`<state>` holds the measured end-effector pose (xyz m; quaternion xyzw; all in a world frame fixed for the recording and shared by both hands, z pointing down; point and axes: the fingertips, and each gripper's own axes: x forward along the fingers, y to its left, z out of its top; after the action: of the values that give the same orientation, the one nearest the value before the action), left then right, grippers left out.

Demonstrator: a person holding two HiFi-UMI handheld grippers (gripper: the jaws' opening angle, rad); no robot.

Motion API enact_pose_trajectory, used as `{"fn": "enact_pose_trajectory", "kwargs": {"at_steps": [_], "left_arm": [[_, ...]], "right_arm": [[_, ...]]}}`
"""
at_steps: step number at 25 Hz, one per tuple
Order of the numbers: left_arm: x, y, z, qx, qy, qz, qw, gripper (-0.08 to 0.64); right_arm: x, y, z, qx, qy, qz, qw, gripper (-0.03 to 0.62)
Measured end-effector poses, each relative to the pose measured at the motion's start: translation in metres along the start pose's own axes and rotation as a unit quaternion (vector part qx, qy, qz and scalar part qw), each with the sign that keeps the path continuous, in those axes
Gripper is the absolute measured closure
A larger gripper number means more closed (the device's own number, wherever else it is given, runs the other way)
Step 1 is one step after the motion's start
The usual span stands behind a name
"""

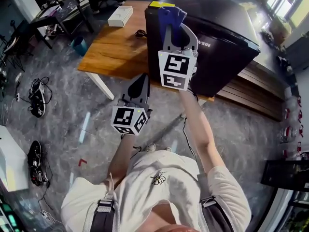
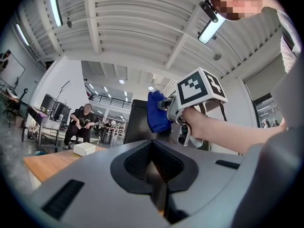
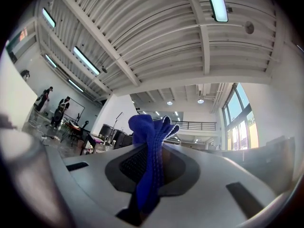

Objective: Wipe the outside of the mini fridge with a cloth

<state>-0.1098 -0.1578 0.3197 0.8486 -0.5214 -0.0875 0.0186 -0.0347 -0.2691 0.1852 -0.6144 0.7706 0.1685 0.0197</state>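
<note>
**Head view.** The right gripper (image 1: 171, 18) is clamping a blue cloth (image 1: 170, 12) and holding it at the upper near corner of the black mini fridge (image 1: 227, 52). The cloth is bunching out past the fingertips, towards the fridge. Whether it is touching the fridge cannot be told from this view. The left gripper (image 1: 141, 85) is hanging lower, clear of the fridge, over the floor just beside the table edge. The fridge is standing on a wooden table (image 1: 113, 47), and a white box (image 1: 120, 16) is lying on the far end of the table. The grey floor (image 1: 63, 105) is carrying loose cables.

**Left gripper view.** The left gripper's jaws are sitting closed together with nothing between them. Beyond them, the person's right hand (image 2: 192, 120) is gripping the right gripper, and the cloth is hanging in front of the fridge's top portion. A seated person (image 2: 81, 122) is working at a desk in the background, behind the table and the white box.

**Right gripper view.** The jaws are pressing on the cloth from both sides. The cloth is running up between the pads and fanning out above the fingertips. Ceiling light strips (image 3: 216, 1) are glowing overhead, tall windows (image 3: 240, 122) are admitting daylight at right, and people are standing at far left.
</note>
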Motion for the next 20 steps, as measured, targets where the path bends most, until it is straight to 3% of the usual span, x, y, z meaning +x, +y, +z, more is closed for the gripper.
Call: {"fn": "enact_pose_trajectory", "kwargs": {"at_steps": [20], "left_arm": [[0.016, -0.044, -0.001, 0.002, 0.003, -0.049, 0.9988, 0.555]], "right_arm": [[-0.058, -0.1, -0.014, -0.043, 0.01, -0.074, 0.996, 0.531]]}}
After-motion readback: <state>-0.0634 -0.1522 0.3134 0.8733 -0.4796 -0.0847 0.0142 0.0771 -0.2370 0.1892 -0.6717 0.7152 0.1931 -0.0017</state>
